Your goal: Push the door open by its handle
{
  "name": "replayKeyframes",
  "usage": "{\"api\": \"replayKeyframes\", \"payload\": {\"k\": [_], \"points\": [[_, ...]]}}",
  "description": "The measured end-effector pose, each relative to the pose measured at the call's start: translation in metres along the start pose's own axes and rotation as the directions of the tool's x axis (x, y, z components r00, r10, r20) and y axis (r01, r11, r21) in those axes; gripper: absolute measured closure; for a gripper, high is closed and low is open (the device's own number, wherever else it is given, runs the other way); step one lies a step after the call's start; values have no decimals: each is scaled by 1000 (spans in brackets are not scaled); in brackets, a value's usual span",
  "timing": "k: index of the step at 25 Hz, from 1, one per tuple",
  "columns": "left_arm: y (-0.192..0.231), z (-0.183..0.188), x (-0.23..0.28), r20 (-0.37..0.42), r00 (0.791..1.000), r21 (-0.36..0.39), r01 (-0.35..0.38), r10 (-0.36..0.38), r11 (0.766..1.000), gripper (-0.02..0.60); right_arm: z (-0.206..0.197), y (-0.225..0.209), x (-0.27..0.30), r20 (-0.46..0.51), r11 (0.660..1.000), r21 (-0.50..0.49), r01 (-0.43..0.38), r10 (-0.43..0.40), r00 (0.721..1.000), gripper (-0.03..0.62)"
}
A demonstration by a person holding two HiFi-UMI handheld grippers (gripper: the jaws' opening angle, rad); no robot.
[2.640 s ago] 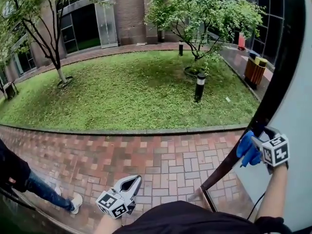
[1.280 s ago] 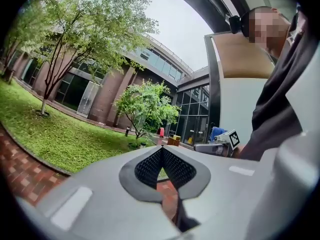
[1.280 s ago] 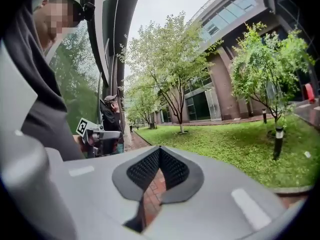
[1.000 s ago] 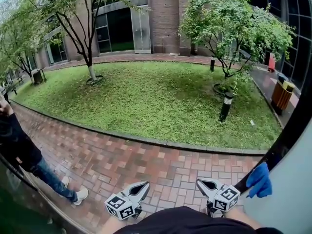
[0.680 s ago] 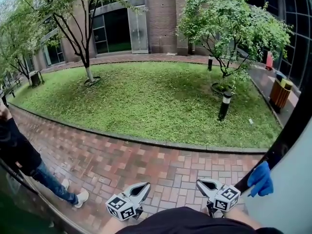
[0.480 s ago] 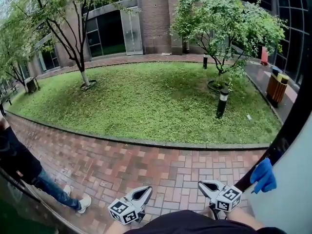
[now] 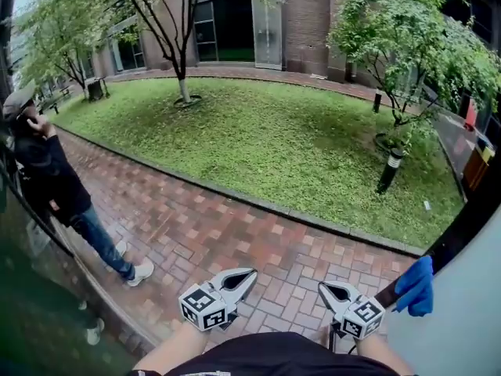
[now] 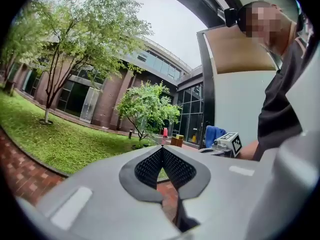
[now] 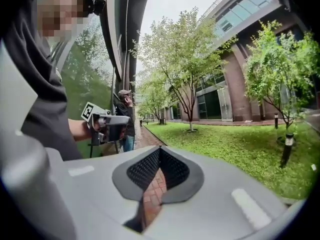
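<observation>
Blue cloth beside right gripper, perhaps on door.

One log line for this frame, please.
left tool: shut, empty | right tool: shut, empty | door: open, untouched | person: on brick path

Soft, even overcast daylight gives only faint, diffuse shadows, the sky burns out white in both gripper views, whose rims are ringed black, and fisheye distortion bends lines toward every view's edges
</observation>
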State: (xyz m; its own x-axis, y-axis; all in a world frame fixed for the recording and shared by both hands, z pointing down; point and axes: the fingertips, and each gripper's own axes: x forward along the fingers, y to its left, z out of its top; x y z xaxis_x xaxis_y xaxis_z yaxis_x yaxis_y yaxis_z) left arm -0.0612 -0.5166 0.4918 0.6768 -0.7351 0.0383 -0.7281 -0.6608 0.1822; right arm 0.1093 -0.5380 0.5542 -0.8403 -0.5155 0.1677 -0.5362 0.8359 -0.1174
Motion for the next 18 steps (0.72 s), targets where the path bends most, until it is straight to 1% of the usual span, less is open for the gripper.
{"api": "replayKeyframes", "payload": {"k": [3,6,8,11,14,16,18], "points": [[-58,-19,-27,-2,1000,-35,-32,31,999,581,-19,15,-24,-9,999,14,-32,32,999,594],[-104,-34,-58,-22,995,-54,-98,97,994,581,-33,32,-37,-30,997,32,-66,67,997,594],[-126,-32,-84,-31,989,-47,-143,142,989,581,-38,54,-41,-37,993,35,-116,117,992,594],[-151,-18,-117,-5,984,-9,-178,178,984,581,-37,86,-43,-44,985,10,-171,171,984,594],[-182,-8,-150,30,983,35,-180,179,983,581,-29,124,-51,-45,979,-20,-203,202,978,594],[-206,-16,-174,29,988,71,-156,155,985,581,-25,153,-60,-44,979,-47,-201,199,979,594],[-232,-32,-202,12,993,102,-115,115,988,581,-22,184,-71,-30,982,-65,-177,175,984,594]]}}
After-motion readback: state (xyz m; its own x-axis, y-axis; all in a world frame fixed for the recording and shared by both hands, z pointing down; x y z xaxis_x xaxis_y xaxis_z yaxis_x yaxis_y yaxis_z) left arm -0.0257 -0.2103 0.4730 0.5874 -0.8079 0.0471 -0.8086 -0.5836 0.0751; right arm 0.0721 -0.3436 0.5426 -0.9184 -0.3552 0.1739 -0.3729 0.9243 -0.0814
